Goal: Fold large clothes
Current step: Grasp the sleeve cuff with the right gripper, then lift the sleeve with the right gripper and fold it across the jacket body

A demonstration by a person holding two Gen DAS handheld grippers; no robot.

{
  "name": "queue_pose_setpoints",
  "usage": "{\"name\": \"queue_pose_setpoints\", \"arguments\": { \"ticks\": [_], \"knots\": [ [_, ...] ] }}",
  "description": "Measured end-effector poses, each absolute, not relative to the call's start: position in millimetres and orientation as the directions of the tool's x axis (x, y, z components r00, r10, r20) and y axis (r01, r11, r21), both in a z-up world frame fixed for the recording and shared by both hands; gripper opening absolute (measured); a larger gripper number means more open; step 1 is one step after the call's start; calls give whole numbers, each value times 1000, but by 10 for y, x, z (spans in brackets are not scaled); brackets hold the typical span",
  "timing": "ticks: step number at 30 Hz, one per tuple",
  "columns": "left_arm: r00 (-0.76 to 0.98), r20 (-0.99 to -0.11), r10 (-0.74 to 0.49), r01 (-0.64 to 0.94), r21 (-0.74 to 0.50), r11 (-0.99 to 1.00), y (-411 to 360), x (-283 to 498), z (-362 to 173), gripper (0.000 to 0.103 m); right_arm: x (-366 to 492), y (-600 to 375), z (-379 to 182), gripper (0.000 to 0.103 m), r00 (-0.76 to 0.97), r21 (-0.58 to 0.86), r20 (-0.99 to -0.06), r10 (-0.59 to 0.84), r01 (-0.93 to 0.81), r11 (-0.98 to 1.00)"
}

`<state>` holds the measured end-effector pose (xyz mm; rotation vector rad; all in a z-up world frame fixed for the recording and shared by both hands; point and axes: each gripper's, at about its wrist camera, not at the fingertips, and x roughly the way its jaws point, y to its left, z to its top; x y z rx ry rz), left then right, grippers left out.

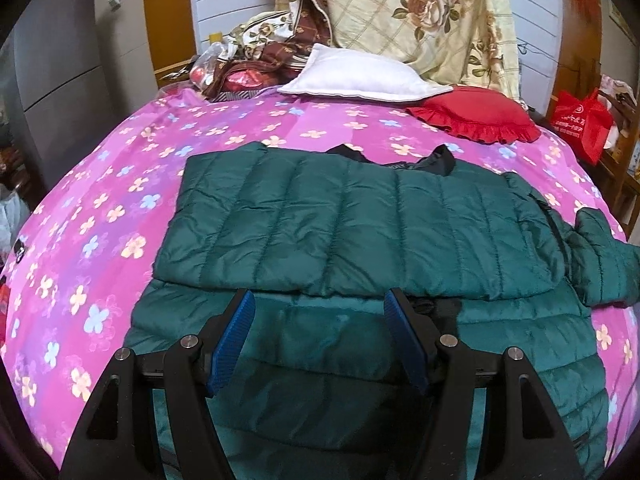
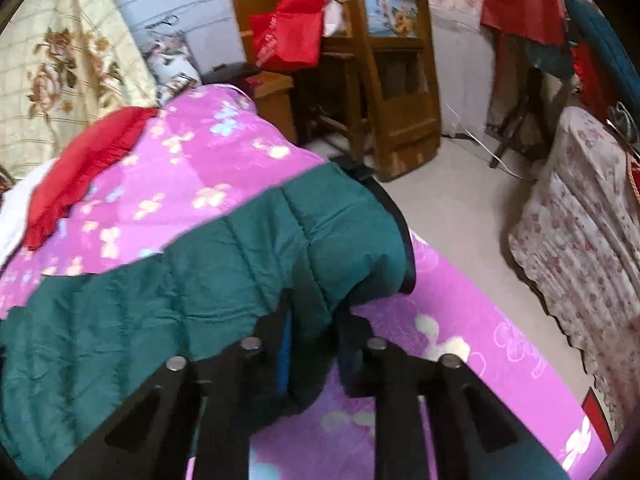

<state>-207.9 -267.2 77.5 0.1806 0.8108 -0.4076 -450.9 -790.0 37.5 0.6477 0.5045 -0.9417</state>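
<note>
A dark green quilted jacket (image 1: 340, 220) lies across the pink flowered bedspread (image 1: 120, 200), one side folded over its middle. My left gripper (image 1: 320, 296) hangs open just above the jacket's near part, blue pads (image 1: 236, 336) wide apart with nothing clamped between them. The jacket's right sleeve (image 1: 604, 260) sticks out toward the bed's right edge. In the right wrist view my right gripper (image 2: 316, 308) is shut on that green sleeve (image 2: 340, 232) near its black cuff, with the fabric bunched between the fingers over the bed's edge.
A white pillow (image 1: 360, 76), a red frilled cushion (image 1: 476, 120) and a cream rose-print quilt (image 1: 432, 12) sit at the headboard. A red bag (image 1: 580, 120) and wooden furniture (image 2: 392, 80) stand to the right. Pale floor (image 2: 460, 200) separates the bed from a flowered cover (image 2: 580, 240).
</note>
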Motion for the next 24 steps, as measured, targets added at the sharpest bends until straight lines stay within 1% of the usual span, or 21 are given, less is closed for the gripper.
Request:
{"name": "queue_pose_setpoints", "arguments": {
  "ticks": [4, 6, 8, 13, 15, 18, 20, 22, 24],
  "knots": [
    [630, -722, -286, 412, -2, 911, -2565, -2063, 823, 49, -4632, -7650, 771, 15, 610, 333, -557, -563, 785, 522],
    [633, -719, -287, 408, -5, 913, -2507, -2043, 848, 49, -4660, -7437, 1055, 15, 691, 366, -499, -524, 715, 595],
    [637, -716, -285, 405, -4, 914, -2455, -2019, 881, 49, -4615, -7224, 1306, 15, 747, 368, -455, -485, 653, 662],
    [666, -692, -279, 391, 5, 920, -2265, -1943, 989, 49, -4302, -6615, 1824, 15, 840, 345, -392, -375, 512, 787],
    [673, -688, -270, 377, 5, 926, -2167, -1877, 1017, 49, -4107, -6351, 1962, 15, 866, 328, -382, -324, 455, 828],
    [670, -691, -269, 353, -22, 935, -2014, -1761, 1024, 49, -3725, -5907, 2072, 13, 887, 293, -391, -244, 371, 881],
    [662, -697, -276, 345, -43, 938, -1939, -1687, 1016, 49, -3453, -5603, 2099, 13, 894, 284, -405, -192, 323, 903],
    [655, -701, -280, 341, -56, 938, -1881, -1624, 997, 49, -3163, -5285, 2085, 9, 900, 276, -416, -131, 262, 925],
    [655, -703, -279, 336, -61, 940, -1820, -1551, 969, 49, -2849, -4968, 2033, 9, 895, 265, -440, -77, 211, 941]
  ]
}}
